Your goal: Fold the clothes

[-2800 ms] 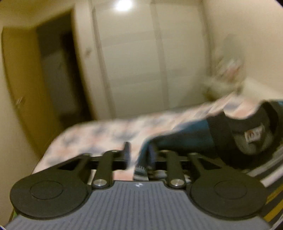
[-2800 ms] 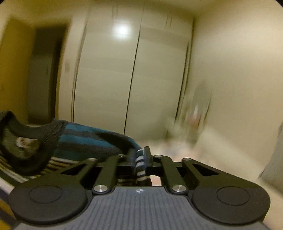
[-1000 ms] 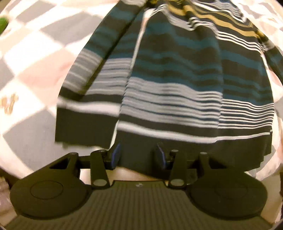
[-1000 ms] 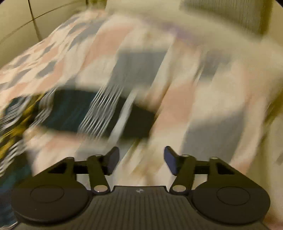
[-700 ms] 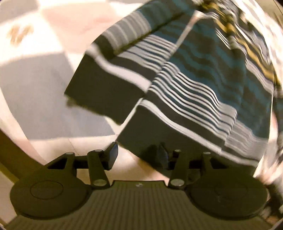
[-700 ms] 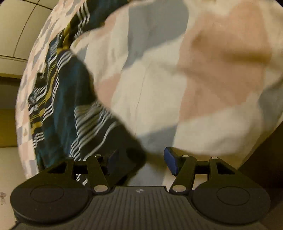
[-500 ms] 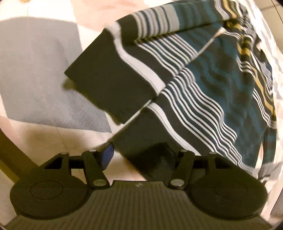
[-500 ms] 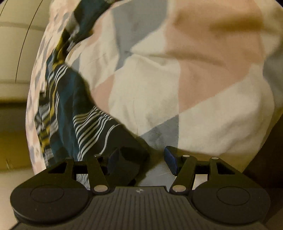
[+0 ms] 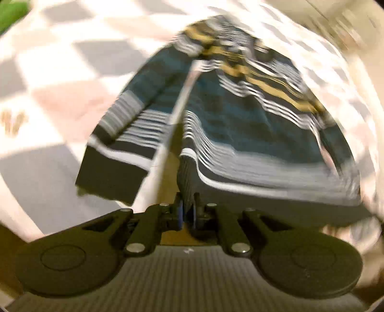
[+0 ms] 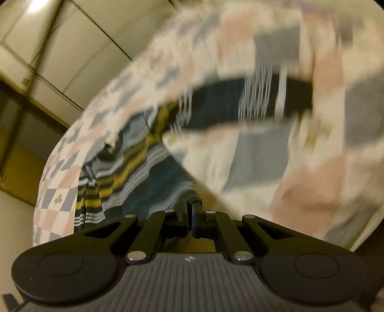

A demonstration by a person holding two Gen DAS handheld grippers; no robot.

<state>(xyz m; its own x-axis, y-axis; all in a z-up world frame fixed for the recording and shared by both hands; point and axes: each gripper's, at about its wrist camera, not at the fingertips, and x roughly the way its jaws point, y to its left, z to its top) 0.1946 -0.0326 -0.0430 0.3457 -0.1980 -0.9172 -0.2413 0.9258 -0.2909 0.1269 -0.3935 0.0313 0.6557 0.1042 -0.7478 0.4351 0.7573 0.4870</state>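
A striped sweater, teal, black, white and yellow, lies spread on the checked bedspread. My left gripper is shut on the sweater's dark bottom hem and lifts its corner off the bed. One sleeve lies to the left of the body. In the right wrist view my right gripper is shut on the other hem corner of the sweater. The other sleeve stretches away across the bedspread. Both views are blurred by motion.
White wardrobe doors stand beyond the bed and a dark doorway is at the left. A green object shows at the bedspread's far left corner. The bed edge runs just under both grippers.
Both grippers were open at the hem half a second ago and have closed on it. The hem has risen off the bed, and both views have swung.
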